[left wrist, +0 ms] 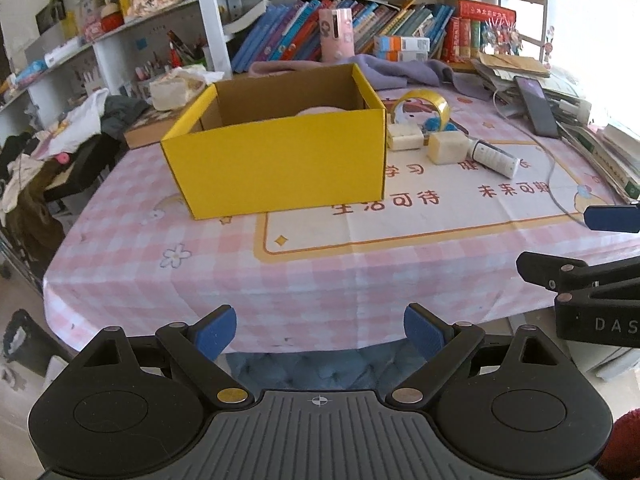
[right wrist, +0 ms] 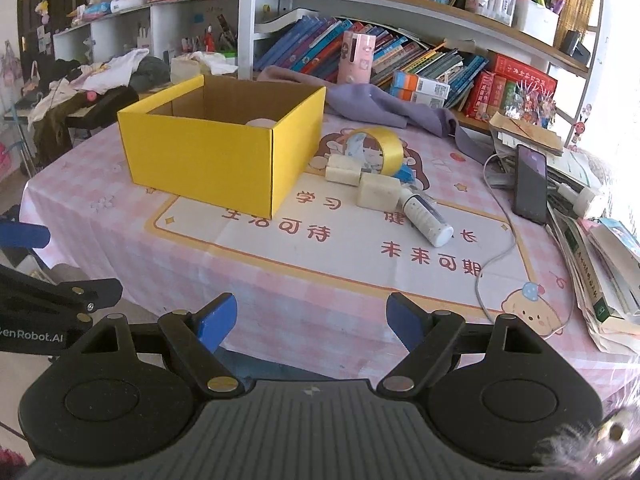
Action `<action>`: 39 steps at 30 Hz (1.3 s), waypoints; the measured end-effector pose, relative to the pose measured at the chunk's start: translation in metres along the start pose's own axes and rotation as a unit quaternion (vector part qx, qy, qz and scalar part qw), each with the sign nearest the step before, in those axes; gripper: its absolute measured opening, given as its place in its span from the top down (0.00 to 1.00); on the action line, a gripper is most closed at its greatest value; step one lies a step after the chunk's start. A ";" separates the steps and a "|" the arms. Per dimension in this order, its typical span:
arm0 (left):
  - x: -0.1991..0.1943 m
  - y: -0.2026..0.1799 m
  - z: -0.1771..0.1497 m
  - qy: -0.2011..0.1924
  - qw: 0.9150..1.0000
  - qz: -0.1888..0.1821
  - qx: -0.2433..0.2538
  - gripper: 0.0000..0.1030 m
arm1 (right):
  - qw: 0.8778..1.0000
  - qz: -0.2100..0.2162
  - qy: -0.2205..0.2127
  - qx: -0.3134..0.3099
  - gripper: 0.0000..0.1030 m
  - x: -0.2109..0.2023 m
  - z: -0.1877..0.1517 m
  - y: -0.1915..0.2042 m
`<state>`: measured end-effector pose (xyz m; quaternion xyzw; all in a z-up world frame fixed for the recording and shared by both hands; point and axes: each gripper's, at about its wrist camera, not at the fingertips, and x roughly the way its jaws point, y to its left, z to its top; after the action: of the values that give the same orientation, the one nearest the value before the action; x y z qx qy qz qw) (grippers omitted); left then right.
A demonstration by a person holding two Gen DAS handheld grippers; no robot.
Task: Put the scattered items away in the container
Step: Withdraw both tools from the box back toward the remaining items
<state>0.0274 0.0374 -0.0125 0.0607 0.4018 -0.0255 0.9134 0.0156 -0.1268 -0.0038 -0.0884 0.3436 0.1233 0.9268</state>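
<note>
Both grippers empty, fingers apart: left gripper (left wrist: 320, 330), right gripper (right wrist: 308, 322) off table's near edge. Best approach: right takes bottle (right wrist: 426, 220) across its body, lifts over box (right wrist: 224, 148) wall.

box (left wrist: 280, 168): matt yellow cardboard outside, plain brown cardboard inside
tablecloth (left wrist: 168, 232): thin smooth sheet, pink check print, creased along fold lines
tape roll (right wrist: 380, 142): glossy yellowish tape
two blocks (right wrist: 378, 192): cream, dull, slightly rough-looking
bottle (right wrist: 424, 220): smooth white plastic, printed label
purple cloth (right wrist: 384, 106): soft matt fabric
left gripper (left wrist: 320, 330): matt black plastic, ribbed blue pads, bright metal pivot pins
phone (right wrist: 530, 180): glossy dark screen
</note>
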 end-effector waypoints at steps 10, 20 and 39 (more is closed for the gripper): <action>0.019 -0.015 0.012 0.018 0.999 -0.027 0.003 0.06 | 1.000 -0.017 0.014 0.007 0.21 0.009 0.003 -0.021; 0.040 -0.040 0.032 0.024 0.998 -0.058 0.027 0.06 | 0.999 -0.036 0.026 0.022 0.22 0.017 0.004 -0.046; 0.071 -0.105 0.074 0.001 0.986 -0.125 0.108 0.06 | 0.994 -0.065 0.048 0.077 0.44 0.047 0.012 -0.113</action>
<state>0.1195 -0.0763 -0.0253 0.1081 0.4016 -0.1823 0.8909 0.0901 -0.2237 -0.0172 -0.0446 0.3897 0.0310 0.9193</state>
